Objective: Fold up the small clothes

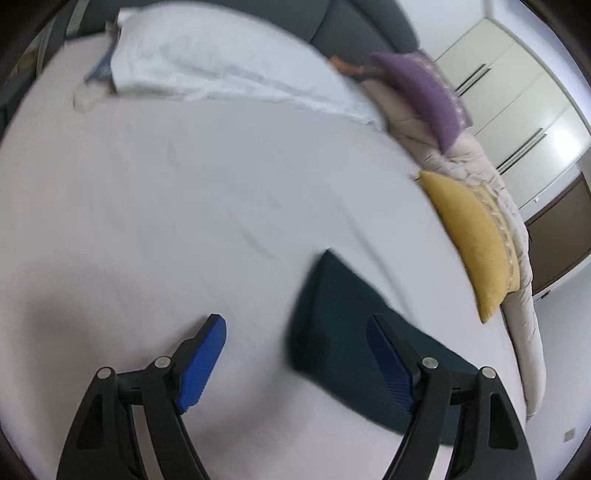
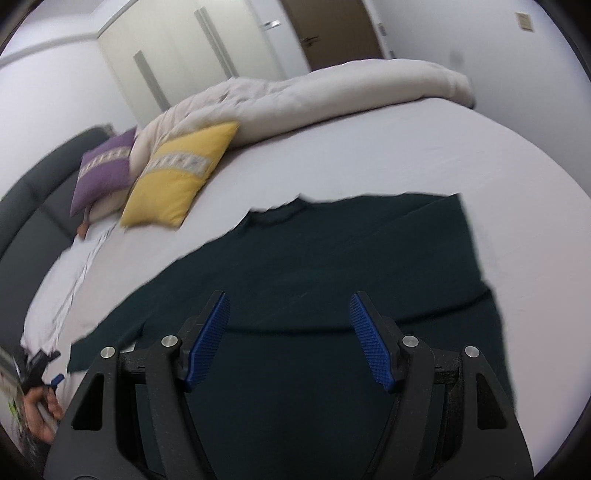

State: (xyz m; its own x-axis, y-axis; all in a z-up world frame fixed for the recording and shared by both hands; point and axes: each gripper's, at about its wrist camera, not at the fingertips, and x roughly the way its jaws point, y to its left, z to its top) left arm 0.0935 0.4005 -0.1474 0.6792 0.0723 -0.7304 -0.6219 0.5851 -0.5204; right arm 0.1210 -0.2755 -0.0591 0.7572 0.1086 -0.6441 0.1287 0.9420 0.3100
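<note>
Dark green garment (image 2: 314, 266) on bed, both grippers' jaws wide apart, holding nothing.

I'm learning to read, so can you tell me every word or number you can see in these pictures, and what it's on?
There are no words or numbers to read here.
The dark green shirt shows no print or label.
The yellow pillow and purple pillow have a patterned band, but it is decoration, not letters.
The small wall plate is too blurred to show any writing.
</note>
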